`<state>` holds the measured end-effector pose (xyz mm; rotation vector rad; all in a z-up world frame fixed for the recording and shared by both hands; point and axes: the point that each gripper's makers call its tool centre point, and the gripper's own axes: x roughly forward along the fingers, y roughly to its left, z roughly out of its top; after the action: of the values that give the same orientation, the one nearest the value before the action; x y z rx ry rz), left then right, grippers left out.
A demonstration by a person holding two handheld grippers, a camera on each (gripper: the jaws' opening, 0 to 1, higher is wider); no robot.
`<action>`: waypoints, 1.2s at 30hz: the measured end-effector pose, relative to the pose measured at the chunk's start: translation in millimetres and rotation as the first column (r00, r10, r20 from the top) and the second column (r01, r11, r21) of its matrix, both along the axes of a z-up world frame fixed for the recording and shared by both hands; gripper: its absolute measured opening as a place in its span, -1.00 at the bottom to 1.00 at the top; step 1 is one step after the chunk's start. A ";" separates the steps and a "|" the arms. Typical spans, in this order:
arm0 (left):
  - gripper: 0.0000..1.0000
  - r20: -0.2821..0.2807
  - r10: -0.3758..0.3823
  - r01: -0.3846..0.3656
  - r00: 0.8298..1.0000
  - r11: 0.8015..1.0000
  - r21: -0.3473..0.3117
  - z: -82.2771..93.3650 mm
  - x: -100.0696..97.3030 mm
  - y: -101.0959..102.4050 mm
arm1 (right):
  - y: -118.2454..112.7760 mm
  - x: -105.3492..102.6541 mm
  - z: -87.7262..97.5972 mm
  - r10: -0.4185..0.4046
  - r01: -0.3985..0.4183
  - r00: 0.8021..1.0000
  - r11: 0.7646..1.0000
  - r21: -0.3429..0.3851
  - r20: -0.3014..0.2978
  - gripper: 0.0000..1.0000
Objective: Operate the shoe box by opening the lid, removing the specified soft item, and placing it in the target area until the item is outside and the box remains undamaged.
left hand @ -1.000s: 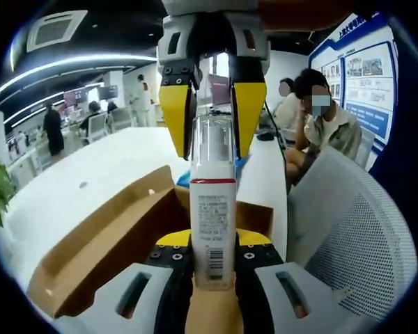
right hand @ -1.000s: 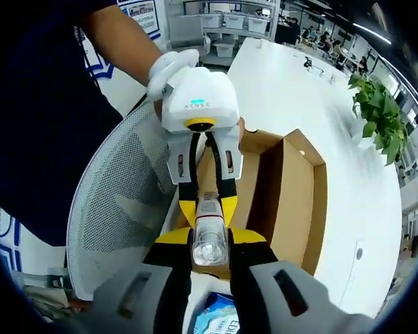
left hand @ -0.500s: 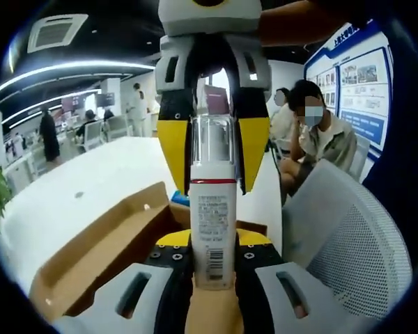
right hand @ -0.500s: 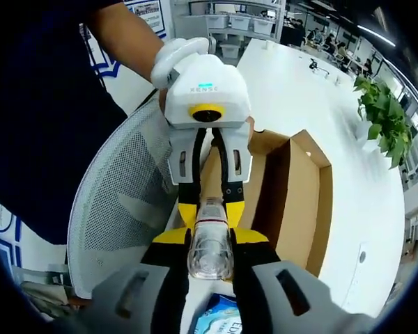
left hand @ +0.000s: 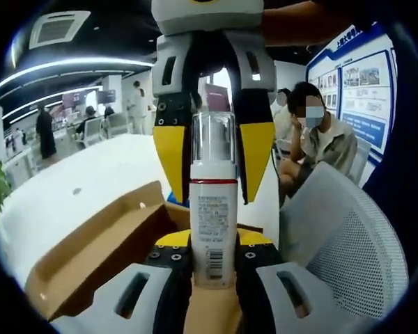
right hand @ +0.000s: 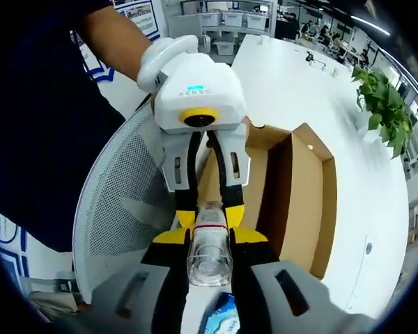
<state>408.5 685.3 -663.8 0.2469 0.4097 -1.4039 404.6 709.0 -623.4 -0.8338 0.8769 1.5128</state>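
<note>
Jaws of the left gripper (left hand: pixel 213 245) are closed on the lower body of a white bottle (left hand: pixel 213 229), which stands straight up out of them with its barcode label facing the camera and a red band under its clear cap. From above the bottle, the right gripper (left hand: pixel 213 163) reaches down with its yellow-tipped jaws spread to either side of the clear cap; whether they touch the cap cannot be told in the left gripper view.

In the right gripper view the same bottle (right hand: pixel 210 240) points cap-first at the camera, lying between the right gripper's (right hand: pixel 209 240) own yellow jaws, which sit close against the cap. Beyond the bottle, the left gripper (right hand: pixel 203 209) holds its far end, carried by a white-gloved hand (right hand: pixel 168 56).

Below the bottle lies the shoe box (left hand: pixel 101 247), a brown cardboard carton with its lid swung open. What lies inside is hidden behind the grippers. The box rests on a white worktop (right hand: pixel 292 83). Beside the box, toward the person, stands a white mesh chair back (right hand: pixel 118 209). Near the bottle's cap end a blue printed packet (right hand: pixel 219 321) shows between the right gripper's jaws.
</note>
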 end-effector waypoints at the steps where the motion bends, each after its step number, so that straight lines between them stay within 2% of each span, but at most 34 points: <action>1: -0.56 -0.023 0.016 -0.015 1.000 0.999 0.052 -6.9 0.6 4.1 | -0.6 0.1 0.1 -0.001 0.001 1.000 1.000 -0.002 0.000 -0.62; 3: -0.46 0.005 0.023 -0.023 1.000 0.998 0.063 -8.9 4.0 5.6 | -3.4 0.7 0.1 -0.004 0.004 1.000 1.000 -0.011 0.001 -0.62; 4: -0.42 -0.001 0.027 -0.027 1.000 0.998 0.059 -9.1 4.2 7.1 | -4.6 0.9 0.2 -0.006 0.006 1.000 1.000 -0.015 0.002 -0.63; 11: -0.50 0.005 0.034 -0.035 0.999 0.998 0.056 -10.3 0.8 16.9 | -16.6 2.2 0.7 -0.027 0.027 1.000 0.998 -0.054 -0.002 -0.63; 15: -0.46 0.001 0.054 -0.054 0.999 0.997 0.062 -10.7 -1.4 19.8 | -27.1 0.6 -1.7 -0.026 0.026 1.000 0.995 -0.093 0.000 -0.63; 24: -0.45 0.010 0.061 -0.062 0.998 0.997 0.040 -3.8 -10.6 20.0 | -48.3 11.8 15.4 -0.057 0.059 0.998 0.990 -0.132 0.019 -0.63; 30: -0.45 0.014 0.068 -0.069 0.998 0.997 0.019 1.4 -17.9 19.8 | -83.8 25.3 30.4 -0.104 0.111 0.994 0.977 -0.182 0.046 -0.63; 36: -0.43 0.017 0.072 -0.072 0.997 0.997 0.013 0.2 -19.6 20.4 | -130.0 31.1 25.5 -0.127 0.140 0.990 0.951 -0.275 0.063 -0.63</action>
<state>388.9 705.8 -663.6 0.2528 0.4104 -1.3282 435.7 579.0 -597.9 -0.9875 1.1082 1.2646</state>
